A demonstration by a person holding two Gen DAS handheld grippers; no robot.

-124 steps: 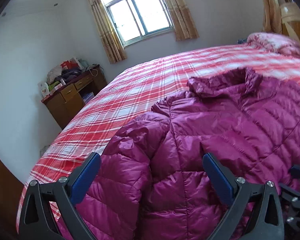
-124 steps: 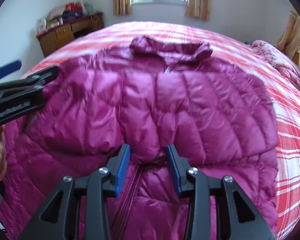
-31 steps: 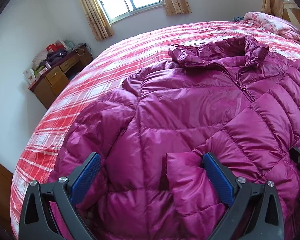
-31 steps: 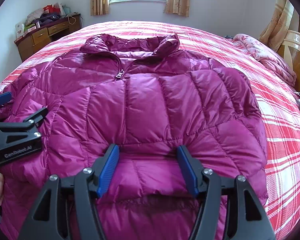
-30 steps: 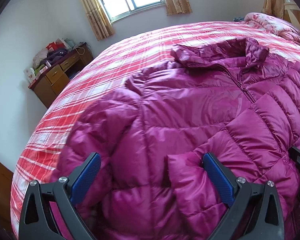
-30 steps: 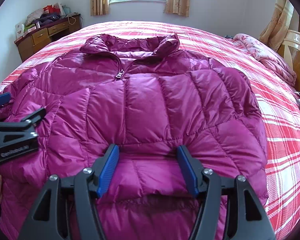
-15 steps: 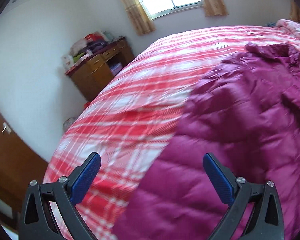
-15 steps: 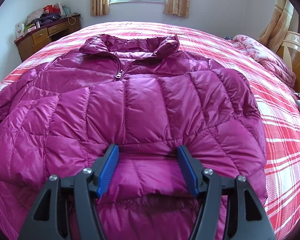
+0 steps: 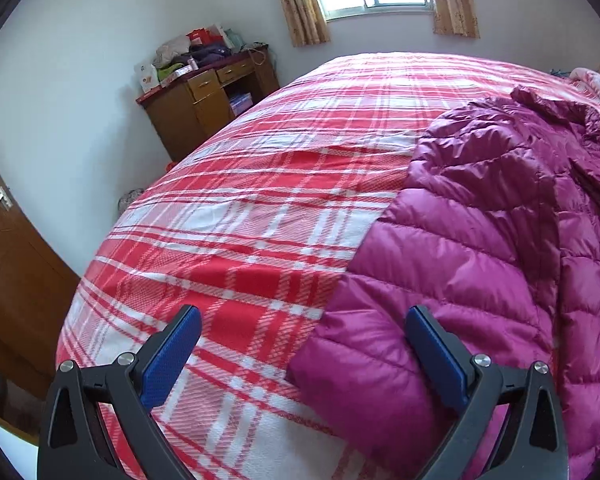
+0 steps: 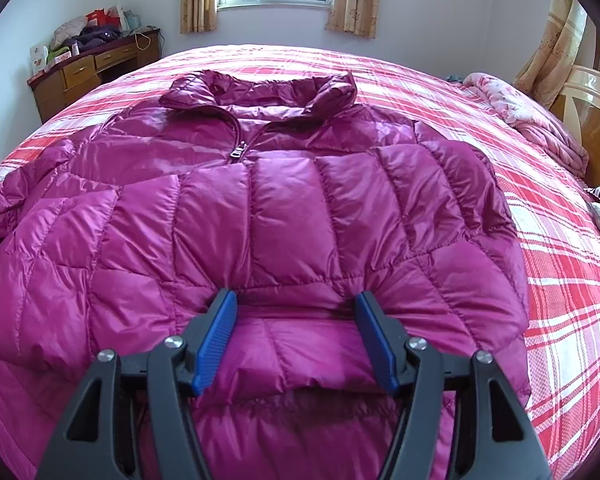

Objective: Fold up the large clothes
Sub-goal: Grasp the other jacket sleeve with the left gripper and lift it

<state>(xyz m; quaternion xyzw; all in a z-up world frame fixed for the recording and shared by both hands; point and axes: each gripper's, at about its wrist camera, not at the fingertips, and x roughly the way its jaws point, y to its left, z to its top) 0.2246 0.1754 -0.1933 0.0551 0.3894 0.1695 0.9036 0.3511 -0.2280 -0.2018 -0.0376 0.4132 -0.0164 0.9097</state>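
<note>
Left gripper (image 9: 300, 354) swung off jacket (image 9: 480, 240) toward bedspread (image 9: 260, 208)

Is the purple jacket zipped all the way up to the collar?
No, the zipper pull on the jacket sits below the collar, and the front spreads open above it.

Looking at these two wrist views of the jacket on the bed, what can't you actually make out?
- Jacket hem: bottom edge cut off in the right wrist view, behind the right claw.
- Left sleeve cuff: in the left wrist view, partly behind the left claw; its opening is unseen.
- Jacket's back: hidden against the bedspread.
- Items on the dresser: too small to identify.
- Zipper below its pull: covered by the folded sleeve.
</note>
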